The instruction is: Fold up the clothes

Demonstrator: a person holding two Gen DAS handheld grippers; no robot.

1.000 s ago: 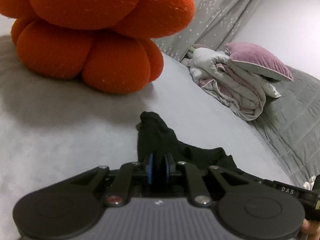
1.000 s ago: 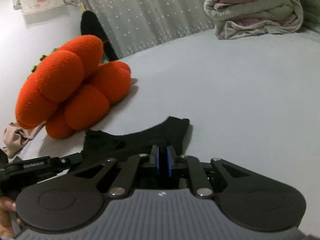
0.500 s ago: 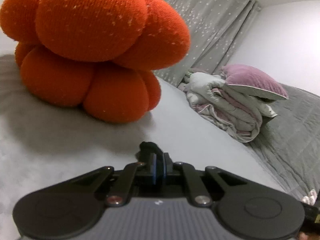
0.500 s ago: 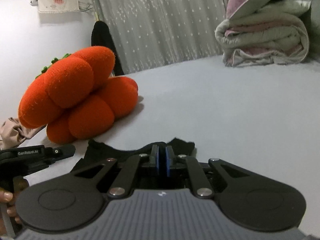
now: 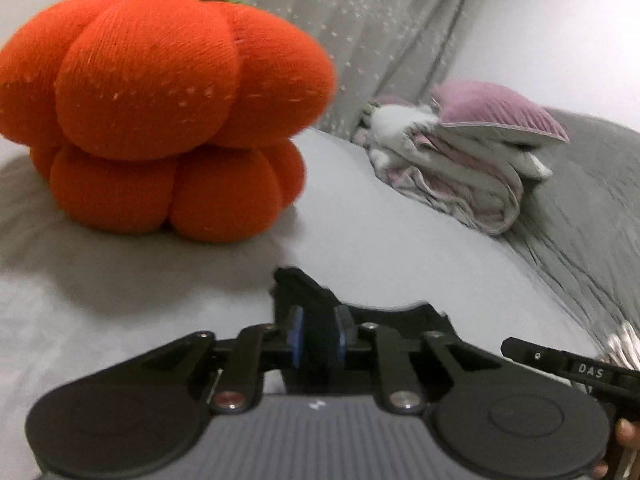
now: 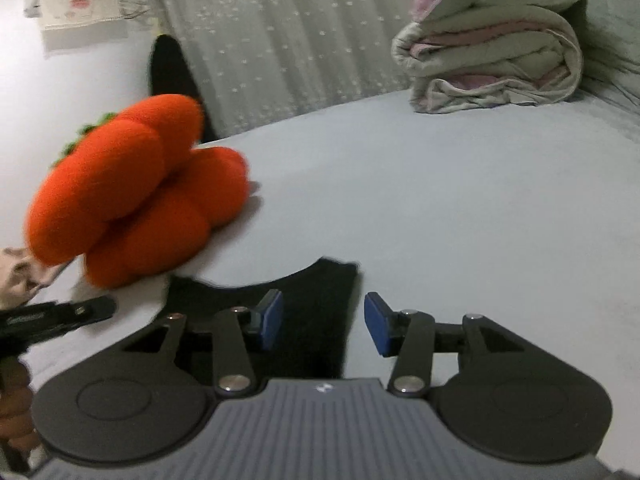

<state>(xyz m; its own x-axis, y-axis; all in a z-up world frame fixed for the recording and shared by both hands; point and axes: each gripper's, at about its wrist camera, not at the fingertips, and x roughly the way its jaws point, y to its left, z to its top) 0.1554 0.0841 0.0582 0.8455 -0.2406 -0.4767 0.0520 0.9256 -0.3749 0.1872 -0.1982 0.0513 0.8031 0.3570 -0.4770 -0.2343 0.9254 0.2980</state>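
Black garment (image 6: pixel 312 320) edge, right hand-held gripper (image 6: pixel 323 326) open-jawed, bedsheet (image 6: pixel 460 220) beyond

orange pumpkin cushion (image 5: pixel 160 120): bed (image 5: pixel 400 248) left side | folded quilt (image 6: pixel 492 60) with purple pillow (image 5: pixel 496 110) on top: far right corner | dotted curtain (image 6: pixel 280 32): behind bed

The bed (image 6: pixel 460 208) carries a pale grey sheet. An orange pumpkin cushion (image 5: pixel 160 120) sits on it, with a black garment (image 6: pixel 316 320) lying flat near the cushion's base. Well beyond the cushion rests a folded quilt (image 6: pixel 492 60), topped by a purple pillow (image 5: pixel 496 112).
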